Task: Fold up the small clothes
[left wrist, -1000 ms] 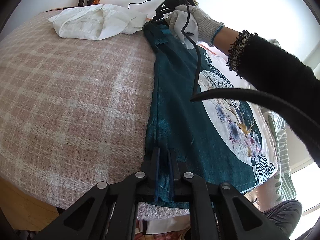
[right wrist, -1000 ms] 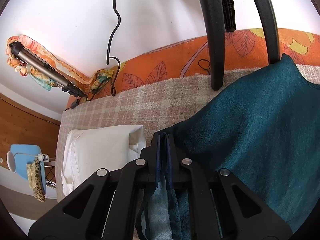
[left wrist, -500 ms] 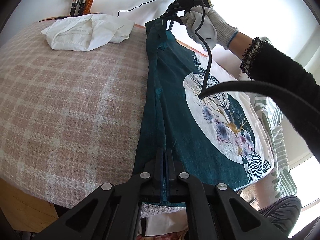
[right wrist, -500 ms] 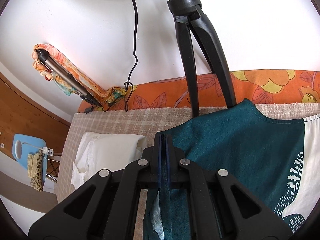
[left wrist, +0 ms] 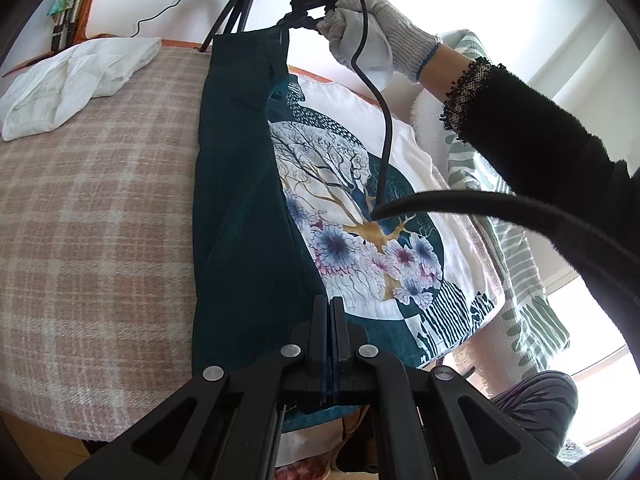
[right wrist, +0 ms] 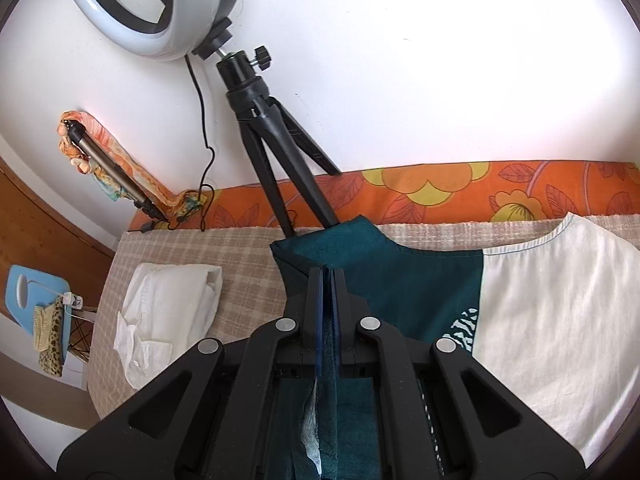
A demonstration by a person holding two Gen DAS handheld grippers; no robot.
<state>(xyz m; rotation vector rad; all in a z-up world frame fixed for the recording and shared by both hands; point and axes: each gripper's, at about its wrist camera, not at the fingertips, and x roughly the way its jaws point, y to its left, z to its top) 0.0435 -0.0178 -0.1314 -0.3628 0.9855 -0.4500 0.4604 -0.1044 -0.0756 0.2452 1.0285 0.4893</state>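
Note:
A teal and white printed top (left wrist: 248,208) lies on the checked table cover (left wrist: 92,200). Its teal left edge is lifted and folded over toward the flower print. My left gripper (left wrist: 330,304) is shut on the near end of that teal edge. My right gripper (left wrist: 298,20), held by a gloved hand, is shut on the far end and holds it above the table. In the right wrist view the right gripper (right wrist: 328,276) pinches teal cloth, with the top's teal part (right wrist: 420,280) and white part (right wrist: 560,312) spread below it.
A crumpled white garment (left wrist: 68,80) lies at the far left of the table; it also shows in the right wrist view (right wrist: 168,308). A ring light on a black tripod (right wrist: 272,152) stands at the table's far edge by the wall. A striped green cloth (left wrist: 516,248) hangs at the right.
Both grippers have lifted the teal edge off the table and carried it rightward over the print. The right gripper has risen well above the table.

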